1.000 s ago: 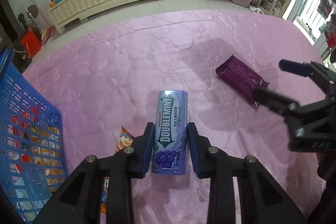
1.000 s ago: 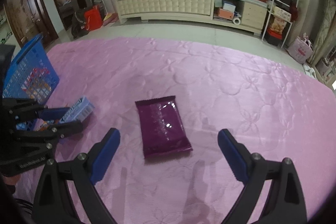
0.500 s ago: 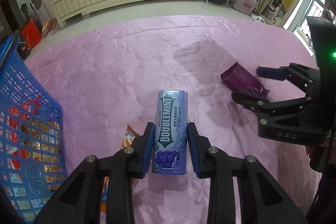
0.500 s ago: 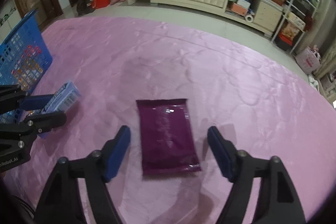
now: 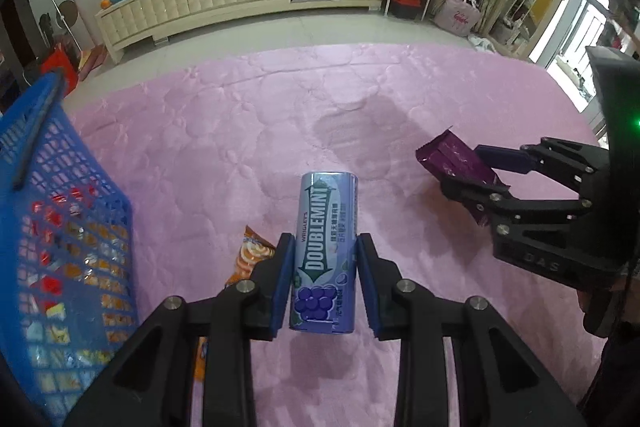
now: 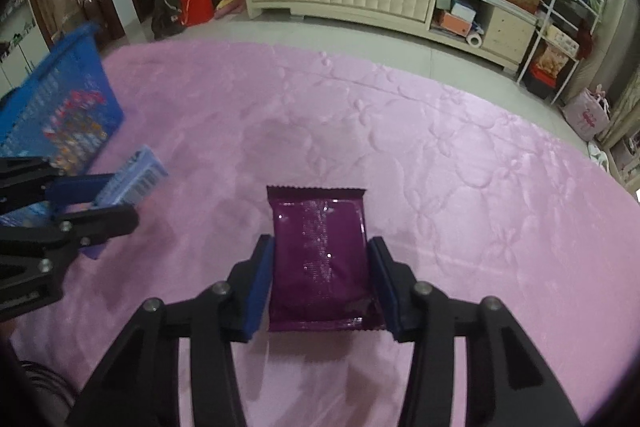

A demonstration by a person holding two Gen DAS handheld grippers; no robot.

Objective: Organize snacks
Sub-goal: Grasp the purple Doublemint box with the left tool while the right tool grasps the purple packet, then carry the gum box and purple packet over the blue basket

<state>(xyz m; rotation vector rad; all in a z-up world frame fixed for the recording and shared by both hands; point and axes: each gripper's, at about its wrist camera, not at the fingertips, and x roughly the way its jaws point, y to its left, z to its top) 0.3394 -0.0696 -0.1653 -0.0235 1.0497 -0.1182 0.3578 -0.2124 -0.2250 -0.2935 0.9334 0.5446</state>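
Left wrist view: pink quilted mat (image 5: 224, 131) runs wide and bare ahead to its far edge; blue basket (image 5: 60, 227) crowds the left side, orange snack packet (image 5: 250, 253) flat just beside it. Left gripper (image 5: 324, 279) clamps a lilac Doublemint can (image 5: 325, 251), blue label, grape picture, lifted. Right gripper (image 6: 320, 279), jaws just closing, presses both sides of a glossy purple snack pouch (image 6: 318, 255), crimped ends, above mid-mat.

A lilac Doublemint tin (image 5: 324, 255) is lifted off the pink quilt. A flat purple snack packet (image 6: 320, 259) tilts up. An orange wrapper (image 5: 250, 255) lies beside the blue basket (image 5: 60, 227).
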